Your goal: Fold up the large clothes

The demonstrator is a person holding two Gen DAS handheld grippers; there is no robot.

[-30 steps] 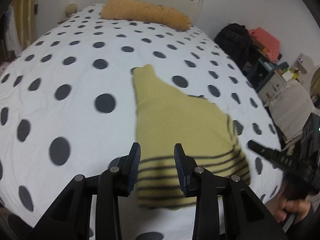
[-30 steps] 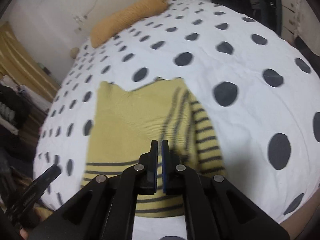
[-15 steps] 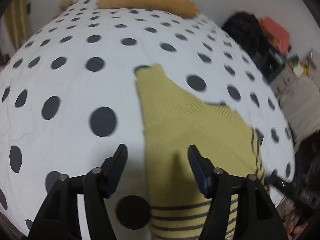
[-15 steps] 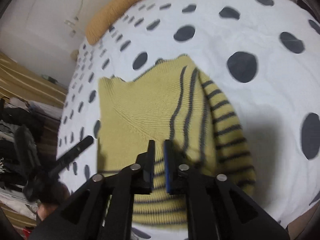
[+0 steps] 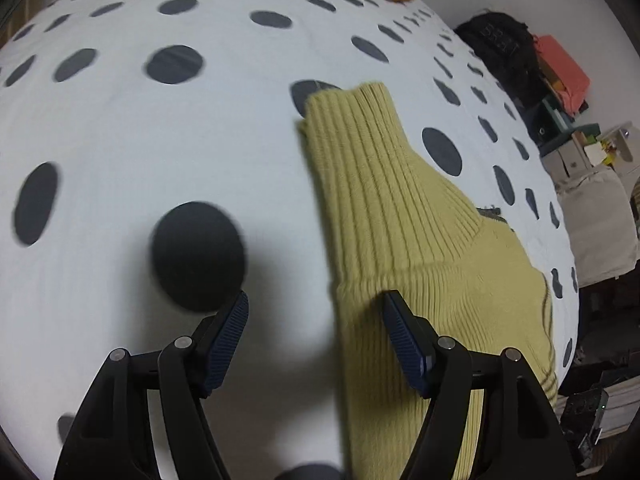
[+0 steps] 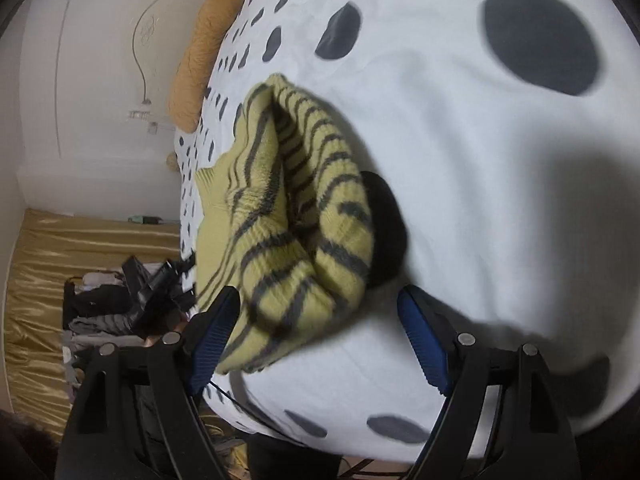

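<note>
Your left gripper [image 5: 316, 314] stands wide open and holds nothing — its right finger sits over the yellow sweater [image 5: 404, 248], its left over the bare polka-dot bedspread [image 5: 120, 128]. In the left wrist view the sweater runs from the ribbed collar at upper centre down to the lower right of the frame, lying flat on the bed.

Your right gripper [image 6: 320, 316] is also spread wide, with nothing clamped. In the right wrist view the sweater's striped part [image 6: 296, 216] lies bunched in folds at centre left, its lower edge just beside the left finger — whether it touches the pad, you cannot tell. An orange pillow [image 6: 204, 52] lies at the upper left.
</note>
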